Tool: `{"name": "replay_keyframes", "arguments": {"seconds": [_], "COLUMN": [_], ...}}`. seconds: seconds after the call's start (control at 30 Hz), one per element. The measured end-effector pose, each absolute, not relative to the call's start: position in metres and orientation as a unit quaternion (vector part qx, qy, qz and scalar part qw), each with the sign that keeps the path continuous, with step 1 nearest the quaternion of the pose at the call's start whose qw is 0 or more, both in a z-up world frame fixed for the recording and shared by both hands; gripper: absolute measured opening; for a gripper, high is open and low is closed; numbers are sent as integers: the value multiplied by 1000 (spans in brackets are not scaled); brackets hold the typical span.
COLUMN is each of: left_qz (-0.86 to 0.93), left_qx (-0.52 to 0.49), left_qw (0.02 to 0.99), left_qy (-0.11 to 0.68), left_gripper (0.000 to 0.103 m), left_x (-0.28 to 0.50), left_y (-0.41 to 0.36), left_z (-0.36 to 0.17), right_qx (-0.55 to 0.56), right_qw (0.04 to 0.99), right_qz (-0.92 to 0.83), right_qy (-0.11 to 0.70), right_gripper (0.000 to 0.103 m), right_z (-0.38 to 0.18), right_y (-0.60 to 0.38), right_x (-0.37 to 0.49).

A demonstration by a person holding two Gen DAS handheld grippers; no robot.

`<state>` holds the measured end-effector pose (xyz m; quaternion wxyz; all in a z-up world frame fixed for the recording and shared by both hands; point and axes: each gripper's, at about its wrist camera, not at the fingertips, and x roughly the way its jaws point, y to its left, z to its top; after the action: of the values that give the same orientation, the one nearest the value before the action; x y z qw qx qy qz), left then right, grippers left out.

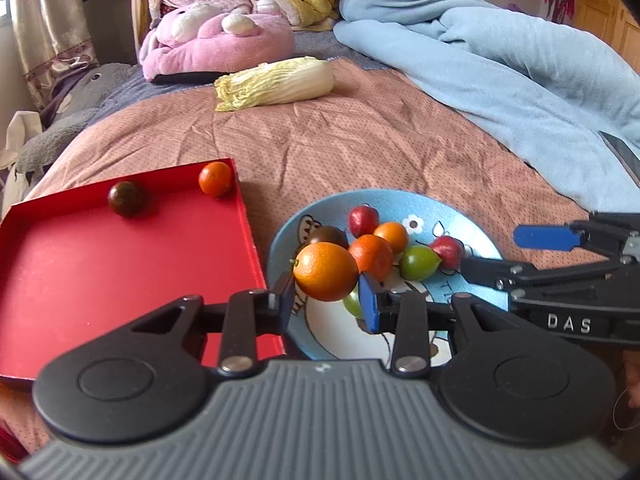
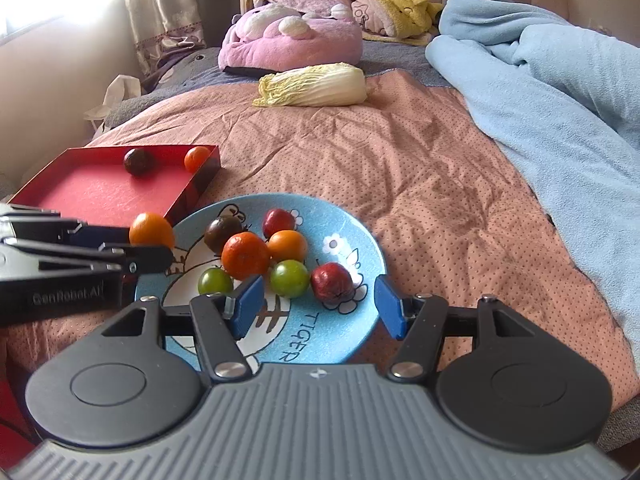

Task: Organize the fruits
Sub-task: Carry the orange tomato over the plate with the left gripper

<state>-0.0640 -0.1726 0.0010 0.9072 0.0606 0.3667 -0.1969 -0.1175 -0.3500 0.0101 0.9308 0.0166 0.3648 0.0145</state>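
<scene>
My left gripper (image 1: 326, 300) is shut on an orange (image 1: 325, 271) and holds it above the left edge of the blue plate (image 1: 472, 216); the orange also shows in the right wrist view (image 2: 151, 230). The plate (image 2: 356, 236) holds several small fruits: an orange one (image 2: 245, 256), green ones (image 2: 289, 278) and a red one (image 2: 331, 281). My right gripper (image 2: 318, 308) is open and empty over the plate's near side, close to the red fruit. The red tray (image 1: 100, 264) on the left holds a dark fruit (image 1: 126, 198) and a small orange (image 1: 216, 178).
A napa cabbage (image 1: 276, 83) lies farther back on the brown bedspread (image 1: 360, 140). A light blue blanket (image 1: 500, 60) is heaped on the right. Pink and yellow plush toys (image 1: 216, 40) sit at the head of the bed.
</scene>
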Motion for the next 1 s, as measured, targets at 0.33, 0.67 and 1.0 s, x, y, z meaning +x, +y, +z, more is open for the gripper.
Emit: {"name": "replay_keyframes", "arguments": {"seconds": [0.33, 0.67, 1.0], "left_qz": [-229, -244, -250], "left_qx": [95, 108, 92], "left_qw": [892, 888, 889], "left_qy": [378, 374, 373], "left_gripper": [38, 38, 42], "left_x": [-73, -75, -76], "left_y": [-199, -210, -209], "left_z": [-14, -14, -6], "right_qx": [28, 39, 50], "right_qw": [941, 942, 944], "right_qz": [-1, 1, 0], "right_qy": [337, 333, 325], "right_gripper": [75, 75, 75], "right_z": [22, 26, 30], "right_y": [-355, -357, -360], "right_x": [-117, -117, -118]}}
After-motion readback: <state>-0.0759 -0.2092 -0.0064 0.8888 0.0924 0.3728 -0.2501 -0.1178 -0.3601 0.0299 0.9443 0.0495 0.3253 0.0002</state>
